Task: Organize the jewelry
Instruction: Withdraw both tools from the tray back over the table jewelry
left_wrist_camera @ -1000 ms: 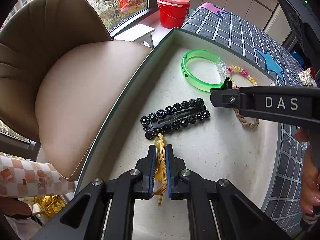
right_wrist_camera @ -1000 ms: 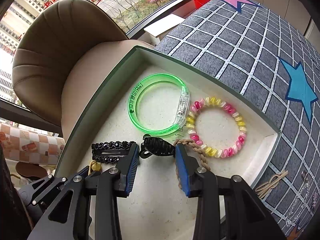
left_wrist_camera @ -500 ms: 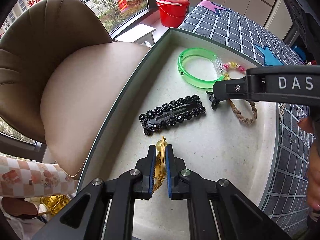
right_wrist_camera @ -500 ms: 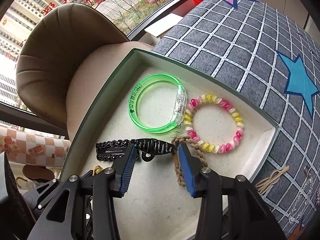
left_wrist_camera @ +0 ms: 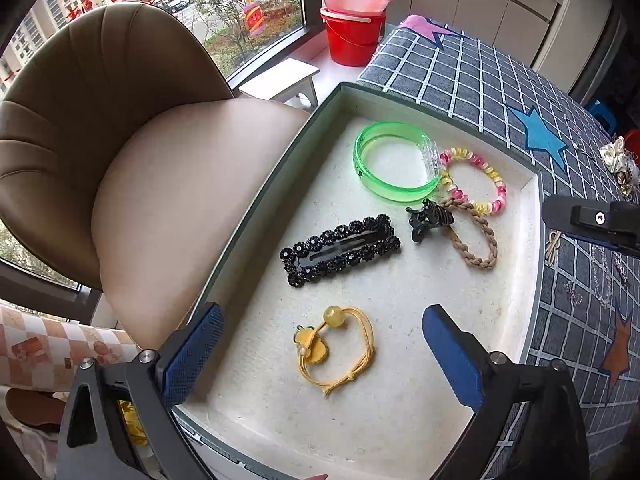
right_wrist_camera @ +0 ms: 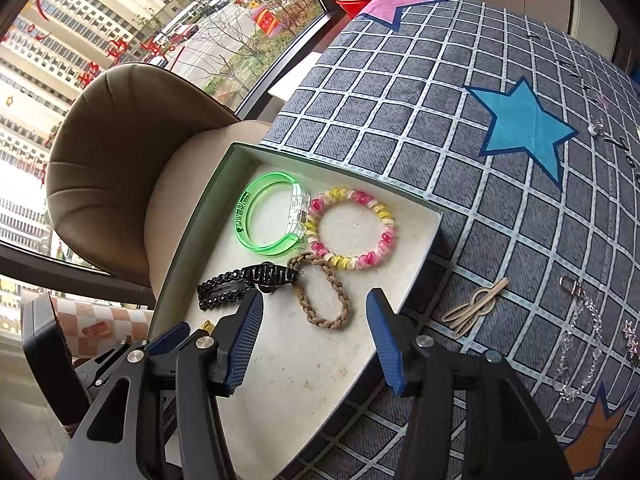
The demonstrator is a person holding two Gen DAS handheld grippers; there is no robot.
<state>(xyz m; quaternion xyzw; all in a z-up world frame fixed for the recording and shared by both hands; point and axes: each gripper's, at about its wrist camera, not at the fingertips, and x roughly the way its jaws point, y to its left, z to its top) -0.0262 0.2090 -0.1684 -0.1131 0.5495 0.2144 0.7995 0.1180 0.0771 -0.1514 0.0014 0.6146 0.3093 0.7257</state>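
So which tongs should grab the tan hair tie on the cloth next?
Probably the right tongs: open, empty and already near the tan hair tie lying outside the tray. The left tongs, also open, hang over the yellow bracelet inside it.

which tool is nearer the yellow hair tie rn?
Left. The left tool is open around the yellow hair tie in the tray; the right tool is farther, by the braided tie.

Inside the tray [left_wrist_camera: 532,248], whose speckled floor is looking matt and slightly rough, the green bangle [left_wrist_camera: 390,160] is showing glossy translucent plastic. Beside it, the black hair clip [left_wrist_camera: 340,250] is glinting with faceted beads, and the tan hair tie [left_wrist_camera: 476,236] is looking like braided, matt cord. Under the tray, the checked tablecloth [right_wrist_camera: 460,128] is looking like woven cloth.
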